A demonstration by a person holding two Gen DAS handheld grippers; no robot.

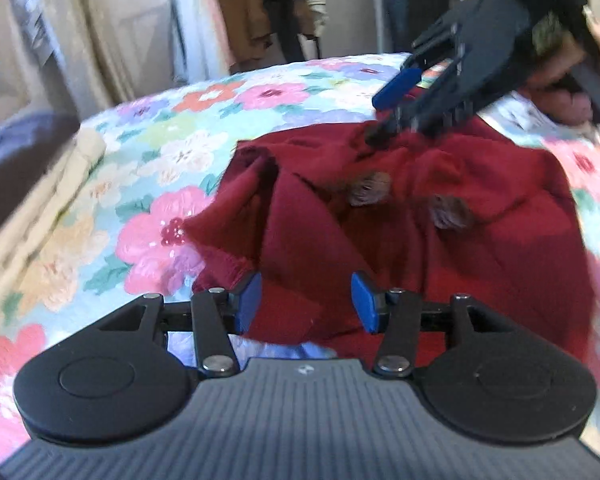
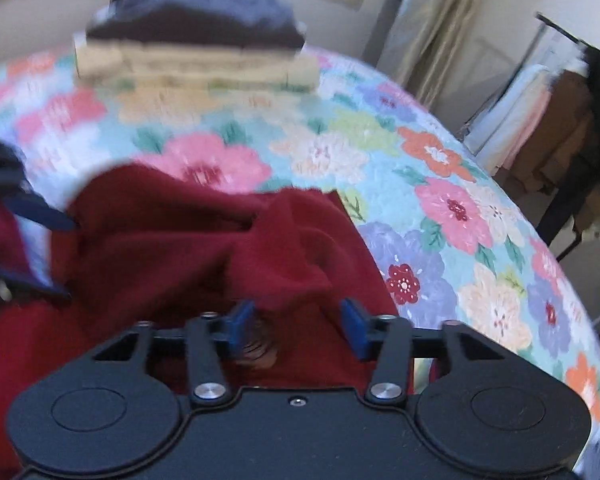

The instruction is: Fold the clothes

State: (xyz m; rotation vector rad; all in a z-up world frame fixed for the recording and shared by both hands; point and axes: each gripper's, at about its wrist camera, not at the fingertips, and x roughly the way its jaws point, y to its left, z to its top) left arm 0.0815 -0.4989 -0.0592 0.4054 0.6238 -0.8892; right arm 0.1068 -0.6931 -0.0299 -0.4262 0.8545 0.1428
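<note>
Nearest to me, the left claw [image 1: 306,302] hung low over the near edge of the red garment [image 1: 420,216], its blue pads spread wide with only cloth showing between them; it gripped nothing. The right claw [image 2: 296,330] was likewise spread, poised over the far side of the same garment, pads on either side of a raised ridge of fabric but not closed on it. Seen from the left wrist, the right claw [image 1: 404,92] came in from above with its tips right at the cloth; the motion blur kept me from saying whether they touched.

The garment itself lay in the middle of the bed, on the flowered quilt [image 1: 172,160]. It was rumpled, with a loose peak standing up at one side, deep creases running across it, and two brownish fuzzy trims [image 1: 368,188] showing near the centre. I could make out no tidy fold in it, so I judged this piece barely begun: it wanted spreading flat, then folding, then stacking.

Further off, near the quilt's far edge, sat a pile of folded clothes [image 2: 196,52], pale cream pieces below and a dark one on top, its edges fairly square. That suggested part of the job was already finished, with the red one the piece in hand.

Beyond the bed stood pale curtains [image 2: 424,28] and a clothes rack [image 2: 556,120] hung with brown and light garments.
</note>
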